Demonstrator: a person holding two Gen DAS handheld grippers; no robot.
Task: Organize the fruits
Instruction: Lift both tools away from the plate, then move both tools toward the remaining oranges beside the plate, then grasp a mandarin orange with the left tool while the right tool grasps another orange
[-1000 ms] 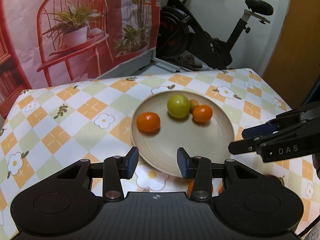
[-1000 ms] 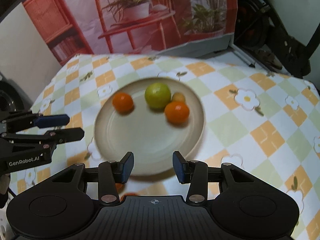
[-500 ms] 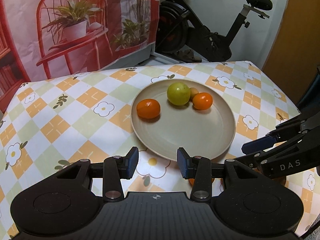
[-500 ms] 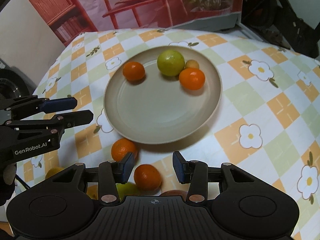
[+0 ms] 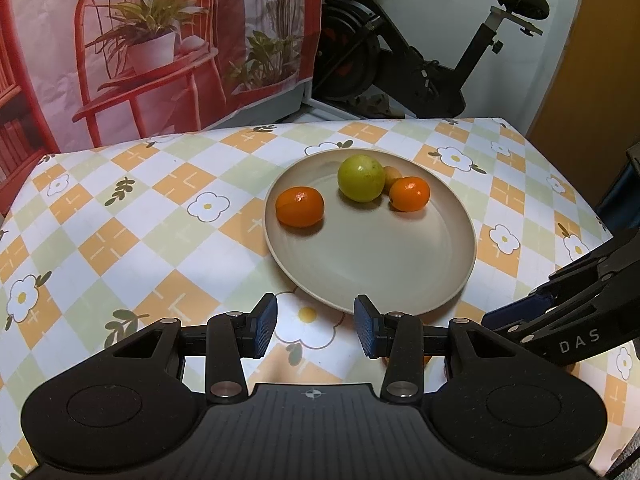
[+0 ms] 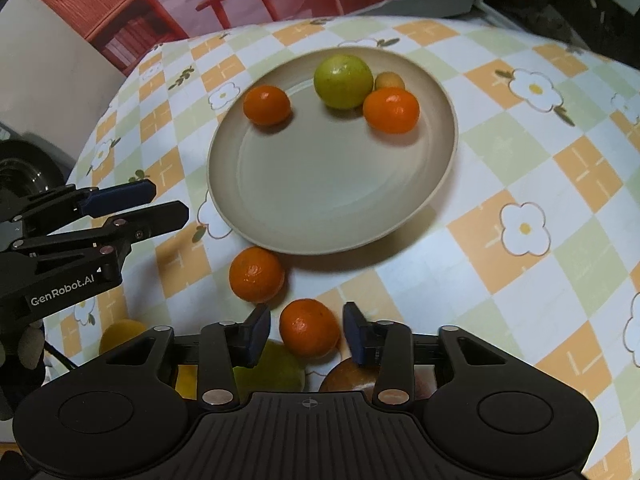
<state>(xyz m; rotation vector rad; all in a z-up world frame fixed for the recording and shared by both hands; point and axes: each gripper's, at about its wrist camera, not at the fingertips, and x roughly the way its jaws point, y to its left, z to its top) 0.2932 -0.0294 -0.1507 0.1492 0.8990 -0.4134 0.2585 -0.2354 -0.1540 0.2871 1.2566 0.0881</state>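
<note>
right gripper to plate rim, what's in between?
Right wrist view: a tangerine sits between the right gripper's pads; beyond it another tangerine on the tablecloth, beside the plate rim.

Home room: black exercise bike (image 5: 420, 60) upper right, printed red-chair backdrop (image 5: 160, 48) upper left, flower-checked tablecloth (image 5: 140, 220).

Beige plate (image 6: 420, 184) with two oranges (image 6: 267, 105), green fruit (image 6: 343, 81); more oranges (image 6: 309, 327), perhaps others, beside it.
</note>
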